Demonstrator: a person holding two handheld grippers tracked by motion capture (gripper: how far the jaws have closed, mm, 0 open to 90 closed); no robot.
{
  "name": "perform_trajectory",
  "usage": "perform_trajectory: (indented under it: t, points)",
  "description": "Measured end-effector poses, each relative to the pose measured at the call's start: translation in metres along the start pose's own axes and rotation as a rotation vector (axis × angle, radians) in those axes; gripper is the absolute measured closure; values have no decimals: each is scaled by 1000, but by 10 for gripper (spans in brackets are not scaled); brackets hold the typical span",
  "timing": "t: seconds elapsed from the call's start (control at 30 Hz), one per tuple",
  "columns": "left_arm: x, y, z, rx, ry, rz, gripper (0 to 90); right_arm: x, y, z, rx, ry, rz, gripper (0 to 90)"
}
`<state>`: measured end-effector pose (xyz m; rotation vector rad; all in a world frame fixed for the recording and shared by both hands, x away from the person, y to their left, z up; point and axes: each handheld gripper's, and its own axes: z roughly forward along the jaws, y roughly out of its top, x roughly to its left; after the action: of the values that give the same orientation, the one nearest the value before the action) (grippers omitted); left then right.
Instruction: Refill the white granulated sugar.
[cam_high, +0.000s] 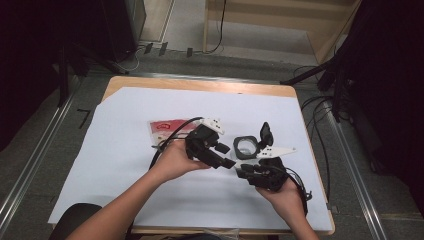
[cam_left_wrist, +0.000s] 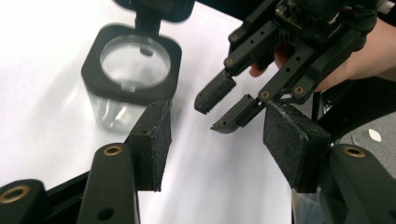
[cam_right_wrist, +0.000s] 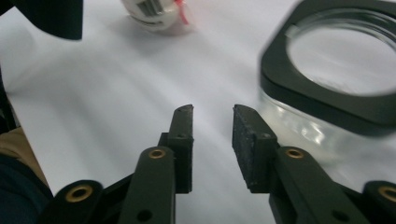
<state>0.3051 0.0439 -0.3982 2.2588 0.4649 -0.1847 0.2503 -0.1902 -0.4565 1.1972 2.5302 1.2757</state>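
Observation:
A clear square jar with a black rim stands mid-table, its hinged black lid flipped up behind it. My left gripper hangs just left of the jar, open and empty. From the lower right, my right gripper points left below the jar, jaws a little apart, with nothing between them. In the left gripper view, the jar sits beyond my open left gripper, with the right gripper facing it. The right gripper view shows my open right gripper over bare paper, left of the jar.
White paper covers most of the wooden table. A red and white packet lies left of the left hand; the packet also appears in the right gripper view. Cables trail at the table's right edge.

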Motion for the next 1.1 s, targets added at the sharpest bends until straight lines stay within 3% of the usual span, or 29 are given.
perform_trajectory:
  t: [0.3, 0.43, 0.67, 0.87, 1.1]
  points:
    - [4, -30, -22, -31, 38, -35, 440, 14, 11, 21, -4, 71, -38, 626]
    - [8, -37, -32, -25, 78, -22, 440, 15, 19, 32, -8, 78, -53, 628]
    - [16, -50, -46, -45, 85, -61, 447, 19, 32, 50, -4, 79, -100, 617]
    - [22, -63, -62, -32, 107, -82, 444, 19, 32, 53, 4, 122, -72, 602]
    - [25, -76, -78, -52, 131, -122, 445, 19, 30, 56, -26, 132, -78, 588]
